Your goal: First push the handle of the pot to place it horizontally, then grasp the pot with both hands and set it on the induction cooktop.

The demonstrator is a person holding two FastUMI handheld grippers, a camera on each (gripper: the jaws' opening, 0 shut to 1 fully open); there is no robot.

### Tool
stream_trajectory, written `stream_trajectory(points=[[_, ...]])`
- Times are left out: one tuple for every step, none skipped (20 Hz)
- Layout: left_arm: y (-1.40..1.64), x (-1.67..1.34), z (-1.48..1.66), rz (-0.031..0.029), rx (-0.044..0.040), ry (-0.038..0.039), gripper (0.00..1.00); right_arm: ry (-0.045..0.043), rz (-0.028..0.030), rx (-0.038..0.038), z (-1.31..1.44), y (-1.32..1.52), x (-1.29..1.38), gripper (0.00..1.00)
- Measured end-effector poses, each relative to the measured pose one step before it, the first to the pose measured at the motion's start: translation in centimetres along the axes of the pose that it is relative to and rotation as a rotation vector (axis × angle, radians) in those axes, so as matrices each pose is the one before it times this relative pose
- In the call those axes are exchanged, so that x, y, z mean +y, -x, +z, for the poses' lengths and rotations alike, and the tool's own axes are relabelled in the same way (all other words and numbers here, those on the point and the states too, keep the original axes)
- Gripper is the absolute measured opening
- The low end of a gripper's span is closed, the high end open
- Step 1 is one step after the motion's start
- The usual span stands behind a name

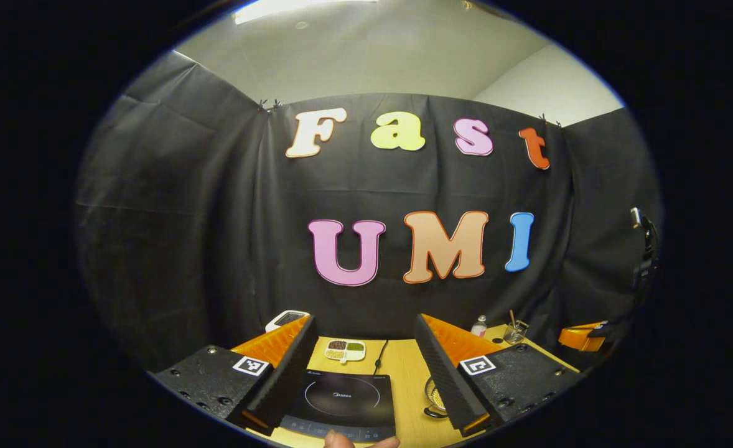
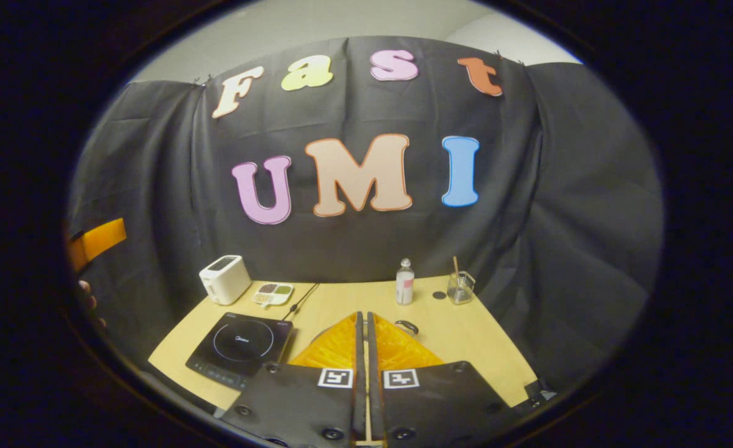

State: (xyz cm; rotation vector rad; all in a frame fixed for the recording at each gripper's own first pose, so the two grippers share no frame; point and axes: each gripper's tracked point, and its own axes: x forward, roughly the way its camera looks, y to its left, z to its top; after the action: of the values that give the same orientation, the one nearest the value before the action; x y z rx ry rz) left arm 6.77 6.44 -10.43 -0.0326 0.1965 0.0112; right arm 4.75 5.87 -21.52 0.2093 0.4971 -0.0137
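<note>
Induction cooktop (image 2: 240, 350) looked glossy black glass. Table (image 2: 460, 336) under it was matt pale wood. Toaster (image 2: 224, 279) behind the cooktop was smooth white plastic.

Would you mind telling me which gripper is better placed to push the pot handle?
Right, probably. The right gripper is shut, with the pot handle just beyond its tips; the left gripper is open over the induction cooktop, the pot off to its side.
</note>
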Motion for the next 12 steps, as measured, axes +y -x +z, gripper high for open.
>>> stream_trajectory(points=[[-0.672, -0.194, 0.044, -0.00725, -0.00714, 0.00623, 0.96, -0.01344, -0.00117, 0.01237, -0.581, -0.452, -0.137, 0.02], [-0.637, -0.083, -0.197, -0.00605, 0.00546, 0.00436, 0.96, 0.00037, -0.00883, 0.02415, -0.835, -0.500, -0.249, 0.00], [-0.499, 0.248, -0.725, -0.00921, 0.01413, 0.00377, 0.93, 0.00017, -0.01097, 0.02691, -0.876, -0.396, -0.140, 0.00], [-0.684, 0.143, -0.429, -0.01419, 0.00579, 0.00523, 0.93, -0.00534, -0.00774, 0.02267, -0.839, -0.349, 0.147, 0.00], [-0.948, 0.242, -0.157, -0.01492, 0.00005, 0.00299, 0.94, -0.00368, -0.01061, 0.02033, -0.707, -0.425, 0.162, 0.02], [-0.958, 0.312, -0.116, -0.01637, -0.00376, 0.00019, 0.95, 0.00142, -0.01312, 0.01929, -0.733, -0.396, 0.177, 0.02], [-0.881, 0.354, -0.250, -0.02024, 0.00175, -0.00536, 0.93, 0.00253, -0.02274, 0.01655, -0.726, -0.521, 0.158, 0.02], [-0.848, 0.289, -0.388, -0.02575, 0.01162, -0.01066, 0.95, -0.00488, -0.02474, 0.02298, -0.936, -0.521, 0.032, 0.00], [-0.695, 0.334, -0.407, -0.02898, 0.00076, -0.01120, 0.96, -0.01912, -0.02248, 0.02699, -1.223, -0.473, 0.235, 0.00], [-0.624, 0.307, -0.175, -0.03089, -0.00250, -0.00683, 0.95, -0.02859, -0.01817, 0.02258, -1.178, -0.515, 0.548, 0.00], [-0.684, 0.334, -0.298, -0.03094, -0.00805, 0.00094, 0.95, -0.02714, -0.02329, 0.02091, -1.135, -0.575, 0.318, 0.00], [-0.650, 0.319, -0.535, -0.02281, 0.01171, 0.00162, 0.95, -0.02149, -0.02313, 0.02575, -1.353, -0.142, 0.102, 0.00]])
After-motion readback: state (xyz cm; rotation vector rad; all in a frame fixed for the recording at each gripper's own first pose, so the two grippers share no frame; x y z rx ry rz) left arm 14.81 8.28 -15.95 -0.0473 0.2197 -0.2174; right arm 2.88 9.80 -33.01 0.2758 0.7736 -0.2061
